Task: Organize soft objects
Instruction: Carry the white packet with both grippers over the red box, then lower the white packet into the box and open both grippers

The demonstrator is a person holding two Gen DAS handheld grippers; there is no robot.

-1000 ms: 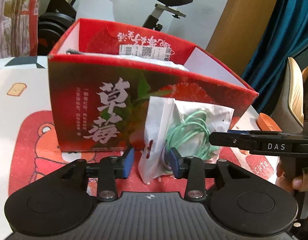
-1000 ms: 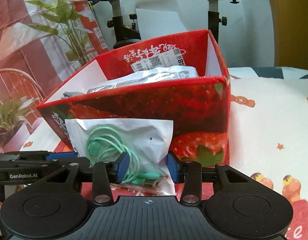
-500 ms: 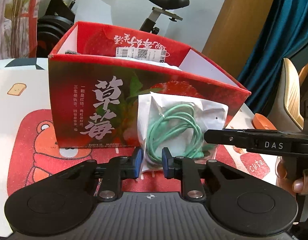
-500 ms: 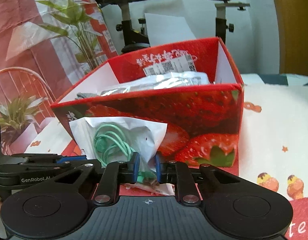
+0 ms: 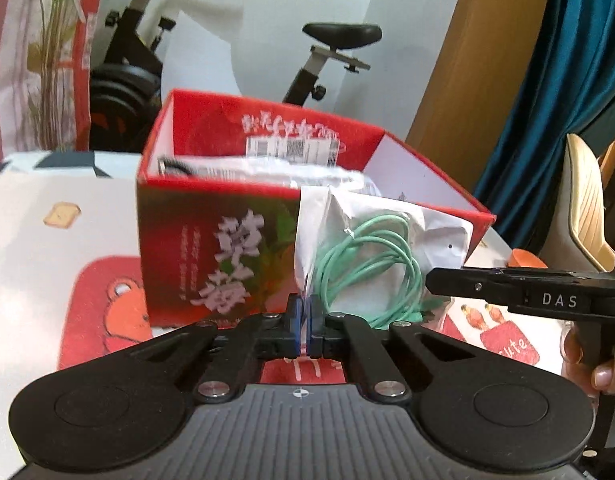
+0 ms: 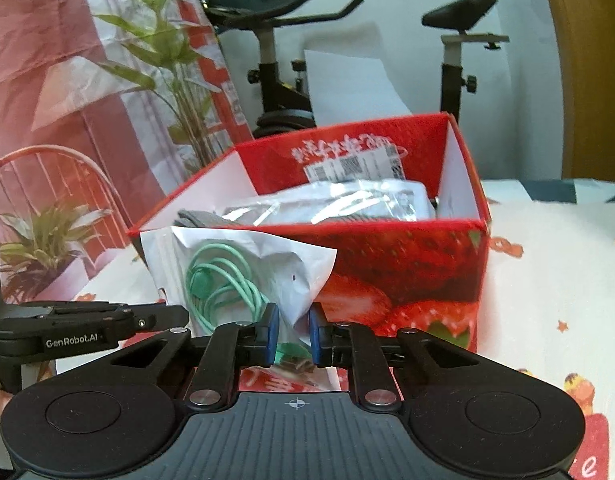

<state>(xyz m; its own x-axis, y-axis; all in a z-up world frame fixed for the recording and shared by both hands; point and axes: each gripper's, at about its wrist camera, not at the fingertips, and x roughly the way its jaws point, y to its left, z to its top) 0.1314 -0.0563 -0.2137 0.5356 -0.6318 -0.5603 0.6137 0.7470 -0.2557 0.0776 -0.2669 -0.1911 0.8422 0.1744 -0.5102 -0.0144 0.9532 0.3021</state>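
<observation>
- In front of the red strawberry box [image 5: 211, 248], at its near wall, hangs a white pouch [image 5: 439, 228] with a clear face, crumpled and creased, holding a coil of mint-green cable [image 5: 371, 264].
- In the left wrist view the pouch sits at about 1 o'clock from the left gripper [image 5: 305, 320], its upper edge reaching the level of the box rim.
- The left gripper is clenched on the pouch's thin left edge, blue pads pressed nearly together with only the film between them.
- The right gripper [image 6: 293, 334] is clamped on the pouch's lower right corner [image 6: 295, 280]; the cable's plug end shows just below its pads.
- In the right wrist view the cable coil [image 6: 221, 284] lies at 11 o'clock from that gripper.
- The box is open-topped, white inside, with a barcode label on its far inner wall.
- Inside it lie a shiny clear-wrapped packet [image 6: 347, 204] and, at the left end, something grey [image 6: 195, 218] that I cannot identify.
- The box stands on a white cloth [image 6: 555, 272] printed with red cartoon patches.
- A person's fingers [image 5: 599, 372] show at 3 o'clock in the left wrist view, on the right gripper's handle.
</observation>
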